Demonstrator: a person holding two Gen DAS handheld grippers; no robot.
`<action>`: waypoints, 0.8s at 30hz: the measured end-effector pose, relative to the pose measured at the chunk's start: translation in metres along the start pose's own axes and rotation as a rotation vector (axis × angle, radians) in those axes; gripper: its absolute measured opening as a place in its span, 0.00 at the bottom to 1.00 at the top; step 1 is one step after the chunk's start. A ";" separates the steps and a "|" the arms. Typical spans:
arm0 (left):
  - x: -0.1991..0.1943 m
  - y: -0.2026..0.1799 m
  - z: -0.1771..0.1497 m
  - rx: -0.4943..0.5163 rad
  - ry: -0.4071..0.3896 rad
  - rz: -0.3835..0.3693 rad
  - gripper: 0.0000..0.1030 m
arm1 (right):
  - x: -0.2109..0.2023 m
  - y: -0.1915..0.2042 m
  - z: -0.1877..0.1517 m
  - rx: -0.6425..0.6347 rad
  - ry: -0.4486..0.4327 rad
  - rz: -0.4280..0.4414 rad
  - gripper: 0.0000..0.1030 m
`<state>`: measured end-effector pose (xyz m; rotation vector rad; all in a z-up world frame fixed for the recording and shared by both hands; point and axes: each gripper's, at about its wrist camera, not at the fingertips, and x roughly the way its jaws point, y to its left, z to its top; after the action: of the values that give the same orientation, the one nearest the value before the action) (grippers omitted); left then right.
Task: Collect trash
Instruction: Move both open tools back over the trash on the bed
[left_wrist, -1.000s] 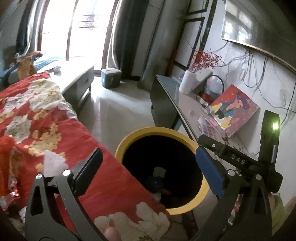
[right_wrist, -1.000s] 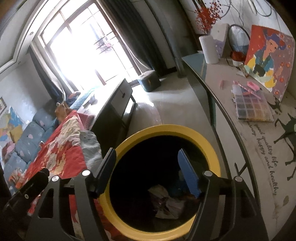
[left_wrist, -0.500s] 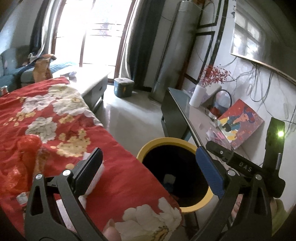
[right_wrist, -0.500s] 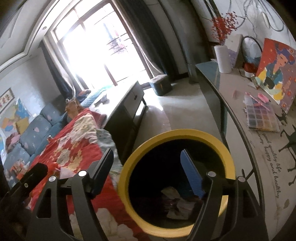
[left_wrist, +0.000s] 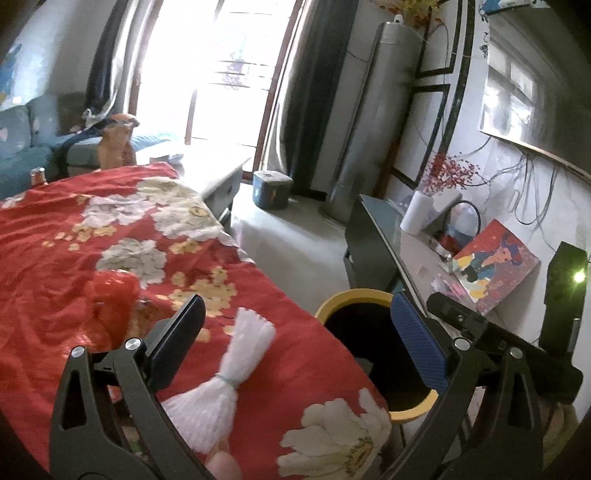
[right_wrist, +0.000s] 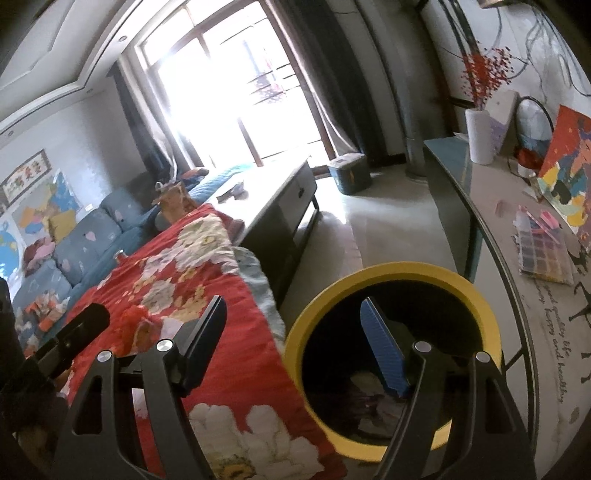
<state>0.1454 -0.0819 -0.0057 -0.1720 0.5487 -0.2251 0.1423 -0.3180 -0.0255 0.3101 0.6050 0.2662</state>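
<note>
— Beside the bed's red floral cover (left_wrist: 74, 236), what is the biggest thing that matters?

— That cover itself, then the yellow-rimmed bin (right_wrist: 391, 271) standing on the floor against its near corner, with crumpled scraps already at the bottom.

— And the trash to be collected?

— A white foam net sleeve (left_wrist: 229, 373), tied at its waist, lies on the cover. It sits between the jaws of the left gripper (left_wrist: 295, 343), nearer the black one, its long axis running away and slightly rightward.

— Which hand is nearer?

— The left one, judging by that view. The right gripper (right_wrist: 295, 339) straddles the bin's rim.

— Jaws?

— Both sets stand wide and empty.

— The room?

— Bright window, blue sofa, and a desk (right_wrist: 491, 221) by the wall.
</note>
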 end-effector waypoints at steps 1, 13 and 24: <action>-0.002 0.002 0.000 0.001 -0.005 0.005 0.89 | -0.001 0.003 -0.001 -0.005 0.000 0.005 0.70; -0.026 0.038 0.002 -0.023 -0.053 0.084 0.89 | 0.000 0.052 -0.006 -0.086 0.015 0.080 0.71; -0.044 0.078 0.003 -0.088 -0.072 0.140 0.89 | 0.005 0.088 -0.018 -0.144 0.051 0.138 0.71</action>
<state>0.1237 0.0050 0.0011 -0.2255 0.4971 -0.0588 0.1224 -0.2319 -0.0103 0.2065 0.6126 0.4492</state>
